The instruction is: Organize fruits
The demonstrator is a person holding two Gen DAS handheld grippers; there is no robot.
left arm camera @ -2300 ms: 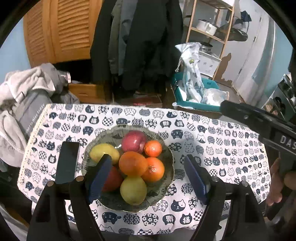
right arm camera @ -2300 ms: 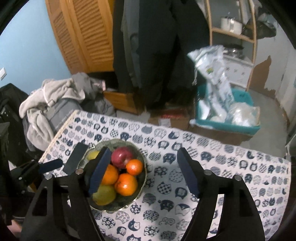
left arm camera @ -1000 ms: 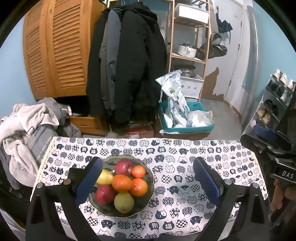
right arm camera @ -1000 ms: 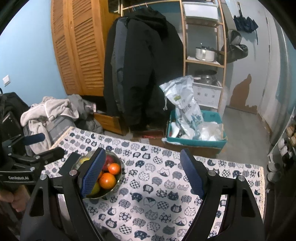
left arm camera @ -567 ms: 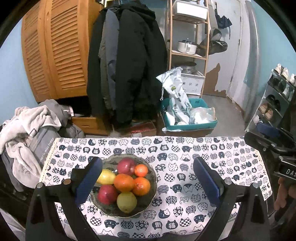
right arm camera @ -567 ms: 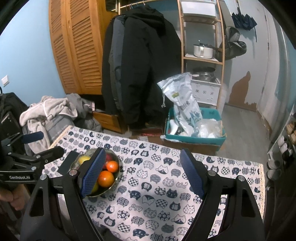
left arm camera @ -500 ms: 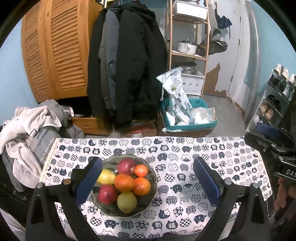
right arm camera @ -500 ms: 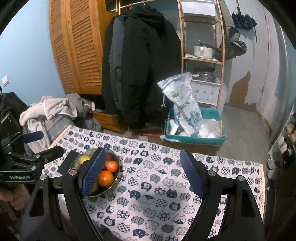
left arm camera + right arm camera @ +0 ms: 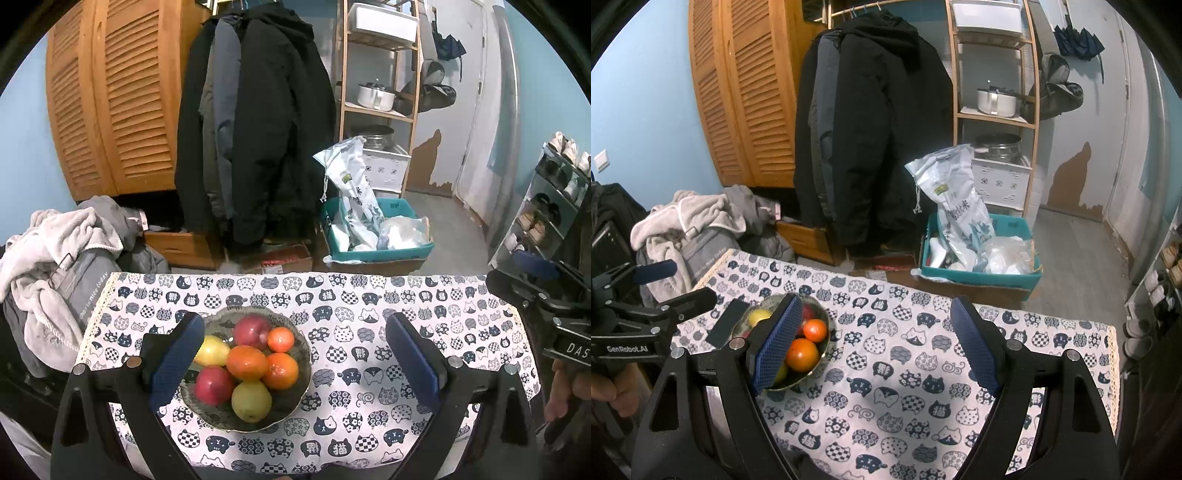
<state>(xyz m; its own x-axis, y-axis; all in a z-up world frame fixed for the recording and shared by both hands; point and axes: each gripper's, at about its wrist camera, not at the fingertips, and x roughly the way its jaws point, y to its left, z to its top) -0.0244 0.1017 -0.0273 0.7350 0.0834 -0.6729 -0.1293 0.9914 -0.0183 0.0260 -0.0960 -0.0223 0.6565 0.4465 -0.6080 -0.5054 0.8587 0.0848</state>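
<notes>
- We see the fruit bowl (image 9: 295,400) sitting on the left half of the table, filled with seven pieces of fruit piled together.
- At the far side of the bowl lie a red apple (image 9: 252,331) and a small orange (image 9: 280,339); a yellow fruit (image 9: 211,350) sits at the left, partly behind our left pad.
- In the middle a large orange (image 9: 246,362) rests on top, touching a second orange (image 9: 280,370) to its right.
- Nearest us are another red apple (image 9: 213,385) and a yellow-green pear (image 9: 251,401), side by side.
- A dark phone (image 9: 726,327) lies flat on the cloth just left of the bowl.
- The table wears a cat-print tablecloth (image 9: 369,332); its right half is bare cloth.
- Our left gripper (image 9: 295,360) hangs above the near edge with its fingers spread wide, holding nothing; the bowl shows between them, toward the left pad.
- Our right gripper (image 9: 877,343) is likewise released and empty, over the middle of the cloth, with the bowl at its left pad.
- Beyond the table hang dark coats (image 9: 258,129), with a teal bin (image 9: 384,251) on the floor to their right.
</notes>
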